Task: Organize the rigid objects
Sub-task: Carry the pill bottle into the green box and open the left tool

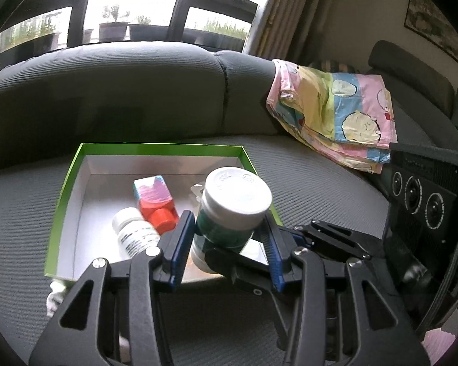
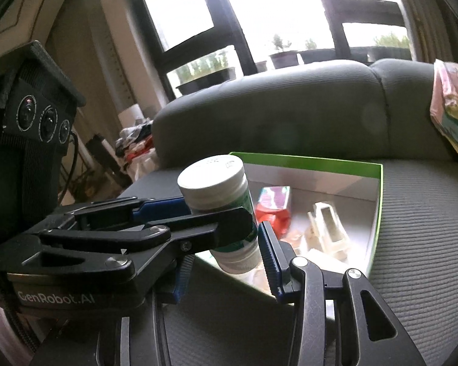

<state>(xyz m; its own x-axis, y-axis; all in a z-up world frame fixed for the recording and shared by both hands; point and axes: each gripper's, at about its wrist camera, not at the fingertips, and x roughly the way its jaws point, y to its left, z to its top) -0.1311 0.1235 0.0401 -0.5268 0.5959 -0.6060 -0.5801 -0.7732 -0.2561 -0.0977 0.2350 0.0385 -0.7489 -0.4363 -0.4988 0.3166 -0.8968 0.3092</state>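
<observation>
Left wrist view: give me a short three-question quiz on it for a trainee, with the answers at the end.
1. True or false: the left gripper has its jaws closed on the white-capped green bottle.
2. Multiple choice: the green-rimmed box sits on A) a wooden table, B) the grey sofa seat, C) a window sill.
3. Short answer: which two items lie next to each other inside the box, left of the held bottle?

Key: 1 true. 2 B. 3 the red carton and the small white bottle.
</observation>
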